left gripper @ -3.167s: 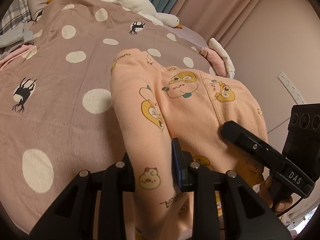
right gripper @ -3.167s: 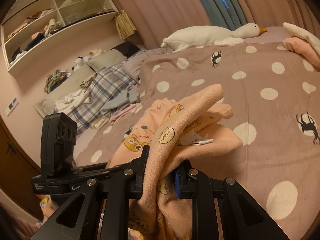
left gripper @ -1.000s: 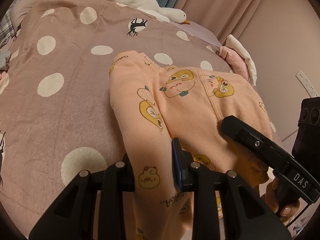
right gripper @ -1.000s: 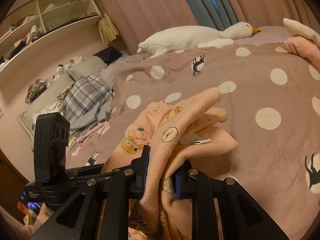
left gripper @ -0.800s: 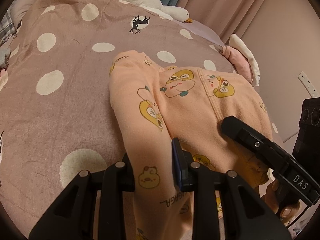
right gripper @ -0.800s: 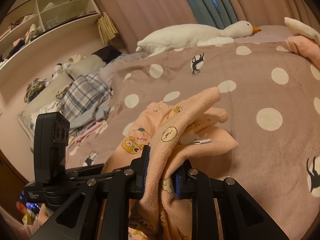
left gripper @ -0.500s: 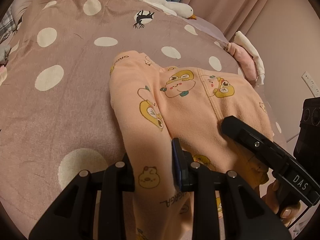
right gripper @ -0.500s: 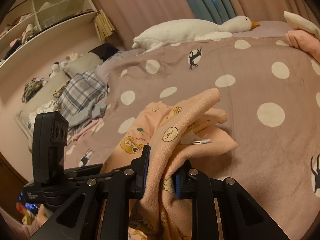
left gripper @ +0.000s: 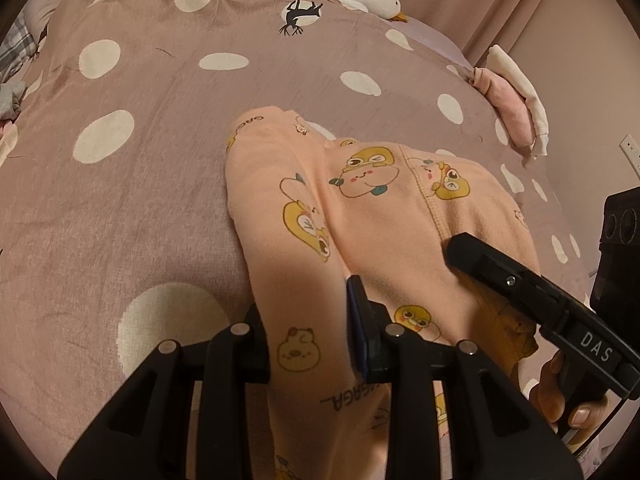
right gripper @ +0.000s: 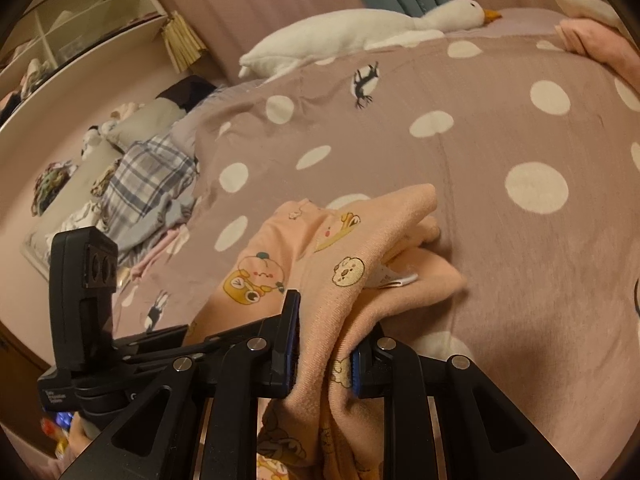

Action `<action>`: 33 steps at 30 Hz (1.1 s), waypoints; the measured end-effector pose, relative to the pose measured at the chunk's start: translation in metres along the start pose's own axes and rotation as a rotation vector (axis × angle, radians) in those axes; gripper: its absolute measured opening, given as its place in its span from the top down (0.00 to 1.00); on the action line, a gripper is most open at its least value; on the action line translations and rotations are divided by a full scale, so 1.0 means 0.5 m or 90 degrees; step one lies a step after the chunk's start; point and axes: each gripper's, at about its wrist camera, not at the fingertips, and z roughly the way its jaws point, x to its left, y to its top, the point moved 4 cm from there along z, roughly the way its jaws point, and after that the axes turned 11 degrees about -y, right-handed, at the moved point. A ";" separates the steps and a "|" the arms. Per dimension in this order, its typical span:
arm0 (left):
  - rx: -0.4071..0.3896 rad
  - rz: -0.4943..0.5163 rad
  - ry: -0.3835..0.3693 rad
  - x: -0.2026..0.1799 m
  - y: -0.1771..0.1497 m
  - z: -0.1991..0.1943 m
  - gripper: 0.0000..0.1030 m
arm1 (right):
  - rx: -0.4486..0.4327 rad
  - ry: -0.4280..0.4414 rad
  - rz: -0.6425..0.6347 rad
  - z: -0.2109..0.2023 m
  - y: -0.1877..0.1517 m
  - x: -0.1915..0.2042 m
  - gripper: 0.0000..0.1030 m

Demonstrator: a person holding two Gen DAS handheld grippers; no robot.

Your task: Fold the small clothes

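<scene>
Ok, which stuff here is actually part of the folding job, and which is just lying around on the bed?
Part of the job:
- peach cartoon-print garment
- left gripper, jaws just opening, cloth between them
- right gripper, shut on the garment

Just lying about:
- goose plush
- plaid cloth
- pink folded pile
- polka-dot bedspread

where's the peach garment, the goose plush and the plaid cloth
peach garment (left gripper: 360,220), left wrist view, on the flat printed panel lying on the bedspread.
goose plush (right gripper: 348,32), right wrist view, on its white body.
plaid cloth (right gripper: 148,172), right wrist view, on the checked folds at the bed's left edge.
</scene>
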 end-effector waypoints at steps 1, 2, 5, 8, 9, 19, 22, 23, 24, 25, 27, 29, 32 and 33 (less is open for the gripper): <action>0.002 0.000 0.004 0.002 -0.001 0.000 0.69 | 0.004 -0.003 0.006 0.002 -0.002 -0.005 0.78; 0.003 -0.001 0.005 0.004 -0.003 0.000 0.69 | 0.008 -0.006 0.010 0.004 -0.003 -0.009 0.78; 0.005 -0.005 0.005 0.009 -0.005 0.001 0.69 | 0.019 -0.011 0.029 0.010 -0.007 -0.023 0.78; 0.006 -0.004 0.008 0.010 -0.007 0.001 0.67 | 0.028 -0.017 0.044 0.015 -0.011 -0.036 0.78; 0.007 -0.004 0.009 0.011 -0.008 0.001 0.66 | 0.030 -0.018 0.049 0.016 -0.013 -0.040 0.78; 0.012 -0.017 0.019 0.021 -0.015 0.000 0.57 | 0.038 -0.019 0.067 0.019 -0.018 -0.053 0.78; 0.012 -0.020 0.023 0.021 -0.017 -0.001 0.56 | 0.039 -0.018 0.068 0.020 -0.018 -0.053 0.78; 0.012 -0.020 0.025 0.021 -0.017 -0.001 0.55 | 0.039 -0.017 0.069 0.021 -0.017 -0.054 0.78; 0.012 -0.018 0.028 0.021 -0.018 0.000 0.54 | 0.039 -0.014 0.071 0.022 -0.018 -0.056 0.78; 0.012 -0.017 0.032 0.021 -0.018 0.000 0.51 | 0.039 -0.013 0.072 0.022 -0.019 -0.056 0.78; 0.013 -0.015 0.041 0.022 -0.019 0.000 0.48 | 0.038 -0.011 0.074 0.023 -0.021 -0.059 0.78; 0.013 -0.016 0.045 0.023 -0.020 0.001 0.47 | 0.039 -0.011 0.073 0.024 -0.023 -0.061 0.78; 0.015 -0.014 0.054 0.024 -0.020 0.001 0.44 | 0.039 -0.009 0.075 0.024 -0.023 -0.060 0.78; 0.015 -0.013 0.056 0.023 -0.020 0.002 0.43 | 0.039 -0.009 0.075 0.024 -0.023 -0.060 0.78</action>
